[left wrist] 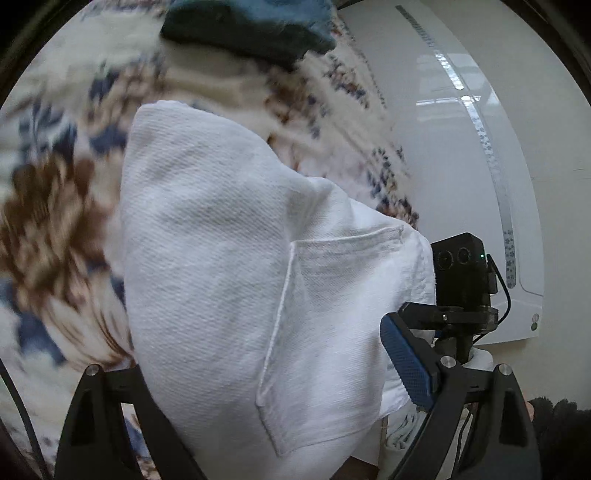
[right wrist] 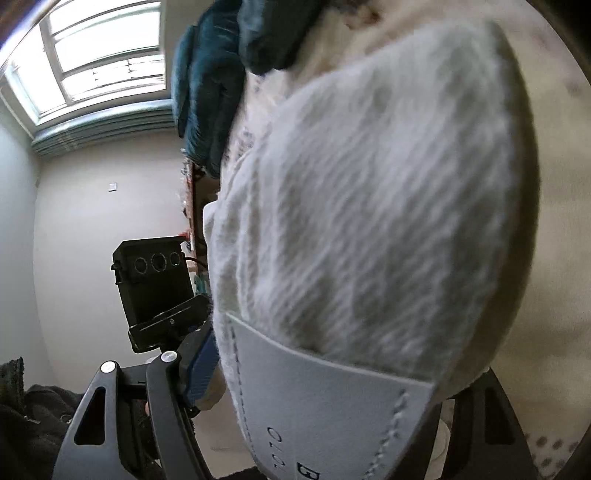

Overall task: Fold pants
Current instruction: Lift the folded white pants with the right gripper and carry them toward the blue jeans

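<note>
Both grippers are clamping the folded white pants (left wrist: 236, 258), which are bulging between the jaws of each, above the patterned blanket (left wrist: 55, 206). The left gripper (left wrist: 266, 398) is gripping near a back pocket (left wrist: 332, 332); the right gripper (right wrist: 332, 387) near a label patch (right wrist: 317, 406).

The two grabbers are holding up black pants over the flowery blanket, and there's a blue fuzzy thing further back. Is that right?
Not quite: the pants are white, not black, as the left wrist view shows. The rest holds: the left gripper and the right gripper both hold them up over the flowery blanket, and the blue fuzzy thing lies further back.
</note>
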Demonstrator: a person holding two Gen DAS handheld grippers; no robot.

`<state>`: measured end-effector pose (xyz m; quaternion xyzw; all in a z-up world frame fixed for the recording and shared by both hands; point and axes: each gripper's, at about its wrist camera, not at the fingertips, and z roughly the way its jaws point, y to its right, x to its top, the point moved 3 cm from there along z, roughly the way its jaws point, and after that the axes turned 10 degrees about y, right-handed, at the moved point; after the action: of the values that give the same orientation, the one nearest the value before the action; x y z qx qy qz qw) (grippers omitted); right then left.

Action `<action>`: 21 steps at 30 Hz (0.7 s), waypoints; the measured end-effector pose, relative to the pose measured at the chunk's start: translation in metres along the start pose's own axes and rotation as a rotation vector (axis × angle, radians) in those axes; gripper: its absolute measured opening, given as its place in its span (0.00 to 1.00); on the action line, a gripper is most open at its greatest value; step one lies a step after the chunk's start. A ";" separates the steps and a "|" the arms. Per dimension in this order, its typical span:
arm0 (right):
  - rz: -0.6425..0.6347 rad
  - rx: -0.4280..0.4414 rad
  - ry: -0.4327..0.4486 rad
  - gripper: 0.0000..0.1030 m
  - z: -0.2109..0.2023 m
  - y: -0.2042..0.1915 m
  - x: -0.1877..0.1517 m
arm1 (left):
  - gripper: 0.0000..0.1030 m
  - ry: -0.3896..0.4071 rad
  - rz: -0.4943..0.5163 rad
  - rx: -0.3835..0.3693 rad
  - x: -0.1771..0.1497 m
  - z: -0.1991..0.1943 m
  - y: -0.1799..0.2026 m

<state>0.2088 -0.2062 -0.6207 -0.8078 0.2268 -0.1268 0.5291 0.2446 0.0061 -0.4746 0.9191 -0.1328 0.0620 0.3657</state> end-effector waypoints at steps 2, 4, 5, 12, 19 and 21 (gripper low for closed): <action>-0.024 0.009 0.015 0.73 -0.011 -0.018 0.013 | 0.88 0.012 0.026 0.004 0.025 -0.008 0.016; -0.046 0.022 0.027 0.73 -0.021 -0.041 0.037 | 0.88 0.026 0.045 0.012 0.054 -0.015 0.032; -0.060 0.020 0.031 0.73 -0.026 -0.049 0.047 | 0.88 0.034 0.053 0.018 0.070 -0.016 0.039; -0.178 0.013 0.049 0.73 -0.037 -0.122 0.170 | 0.88 0.135 0.091 0.023 0.207 -0.018 0.076; -0.305 -0.035 0.036 0.73 -0.006 -0.168 0.326 | 0.88 0.240 0.087 0.019 0.356 0.005 0.055; -0.326 -0.054 0.030 0.73 0.003 -0.169 0.369 | 0.88 0.249 0.083 0.027 0.381 0.014 0.038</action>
<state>0.5680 -0.3315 -0.4810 -0.8458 0.1040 -0.2169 0.4762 0.5990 -0.1053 -0.3791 0.9029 -0.1235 0.1927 0.3639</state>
